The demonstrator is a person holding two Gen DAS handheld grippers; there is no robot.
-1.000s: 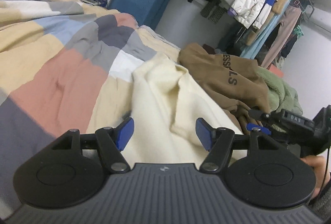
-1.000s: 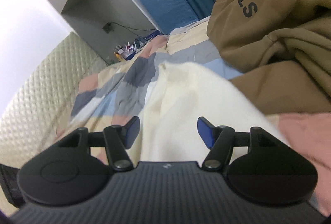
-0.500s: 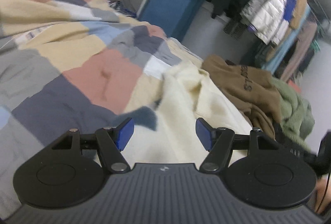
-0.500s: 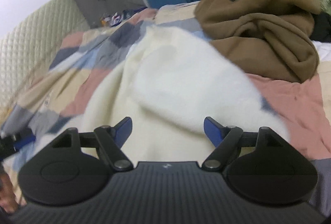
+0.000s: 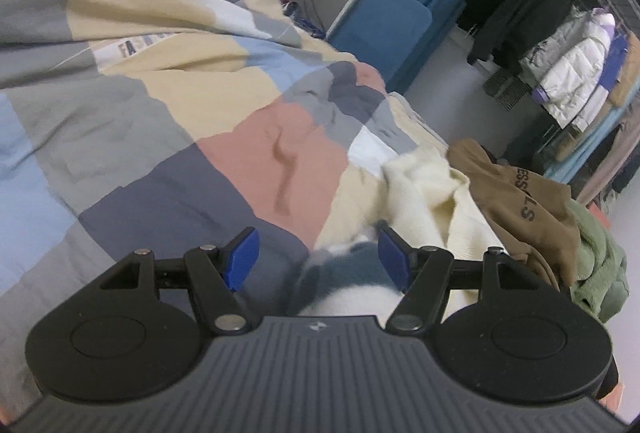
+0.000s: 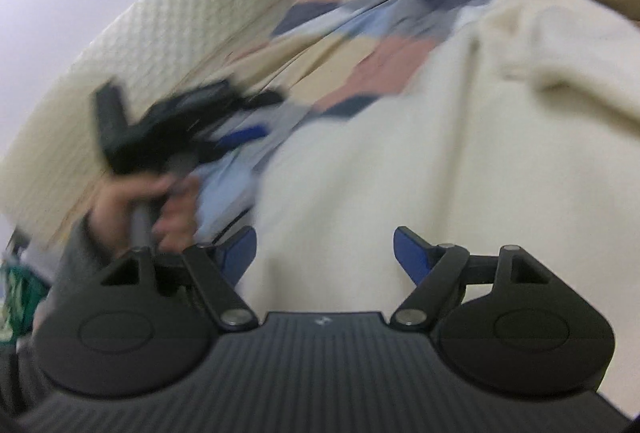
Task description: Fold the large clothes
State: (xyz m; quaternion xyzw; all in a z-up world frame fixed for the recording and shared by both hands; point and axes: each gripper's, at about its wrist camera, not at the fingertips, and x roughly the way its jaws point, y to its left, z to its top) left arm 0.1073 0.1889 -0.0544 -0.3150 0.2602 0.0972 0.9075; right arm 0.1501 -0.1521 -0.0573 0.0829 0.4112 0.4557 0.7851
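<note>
A cream garment [image 6: 420, 153] lies spread on the patchwork quilt [image 5: 168, 137] and fills most of the right wrist view. My right gripper [image 6: 326, 253] hovers over it, open, its blue pads [image 6: 412, 257] wide apart and pressing on nothing. My left gripper [image 5: 317, 257] is open too, at the garment's left edge [image 5: 424, 193], with a blurred bit of cloth low between its fingers. The right wrist view also shows the left gripper [image 6: 172, 125], blurred, held by a hand [image 6: 132, 201] beside the garment.
A brown hoodie [image 5: 520, 201] and a green fleece [image 5: 596, 265] are heaped just beyond the cream garment. A quilted headboard [image 6: 140, 45] runs along the far side of the bed. Jackets hang on a rack [image 5: 572, 81] by the wall, near a blue cushion [image 5: 380, 29].
Both views have swung to the left across the bed. The right gripper's jaws stand a little wider. The left gripper and its hand have come into the right wrist view.
</note>
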